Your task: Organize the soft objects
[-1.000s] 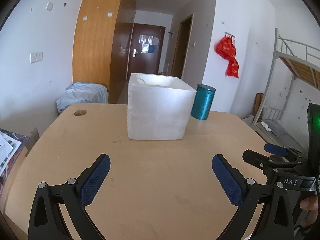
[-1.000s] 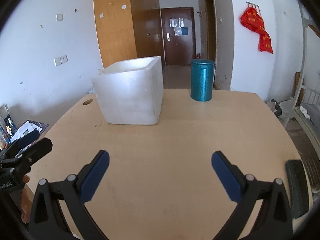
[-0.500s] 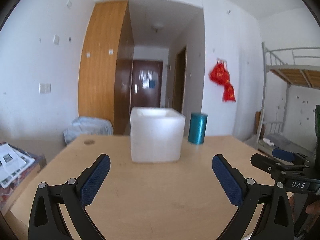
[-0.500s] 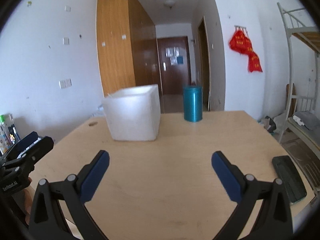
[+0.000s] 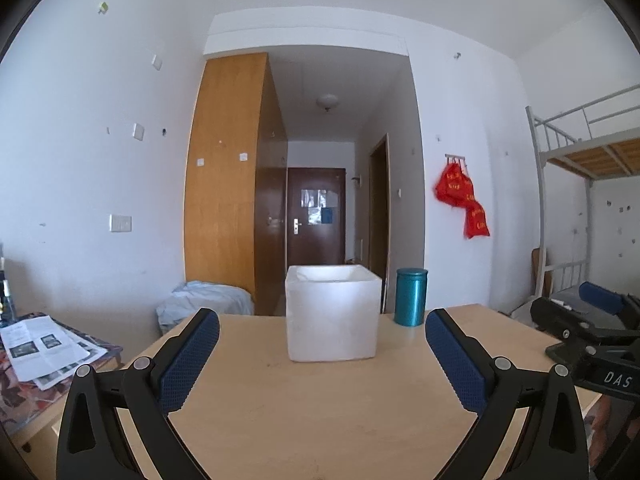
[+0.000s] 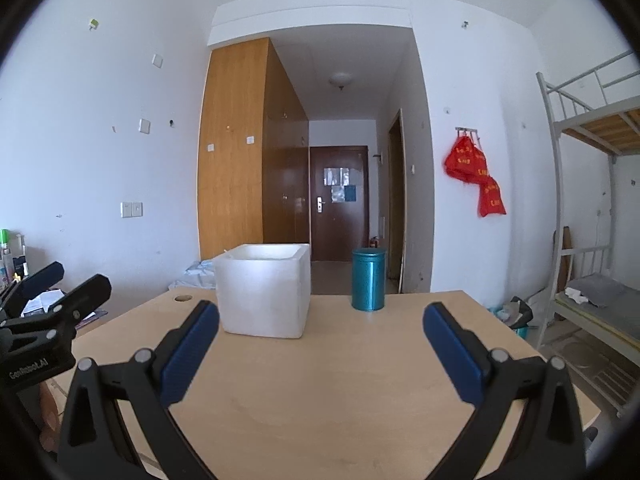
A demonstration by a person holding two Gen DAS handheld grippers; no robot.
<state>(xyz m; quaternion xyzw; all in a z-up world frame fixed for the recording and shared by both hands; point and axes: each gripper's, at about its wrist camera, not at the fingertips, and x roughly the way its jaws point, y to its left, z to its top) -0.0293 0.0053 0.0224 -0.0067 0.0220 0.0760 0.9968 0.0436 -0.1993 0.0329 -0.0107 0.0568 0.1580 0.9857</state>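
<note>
Papers (image 5: 44,344): a loose stack lies off the left edge of the bench, clear of the work surface.
Left gripper (image 5: 322,356): its fingers stand wide apart with nothing between them; it is held level over the near bench, facing the box, probably so either side stays within reach.
Bench (image 5: 320,408): pale wood, bare across the near half in both views.
White foam box (image 5: 332,314): stands upright toward the far middle with its top open, a likely bin for the sorting; from this low angle its inside is hidden.
Soft objects: none shows on the bench or in either gripper. They may lie inside the box already, or wait somewhere out of view; the pictures fit both.
Teal canister (image 5: 410,297): upright with its lid on, just right of the box and apart from it, leaving the box's open top unblocked.
Right gripper (image 6: 320,354): fingers likewise spread and empty, held beside the left one and aimed the same way.
Red bags (image 6: 476,176): hang from a wall hook, well behind the bench.
</note>
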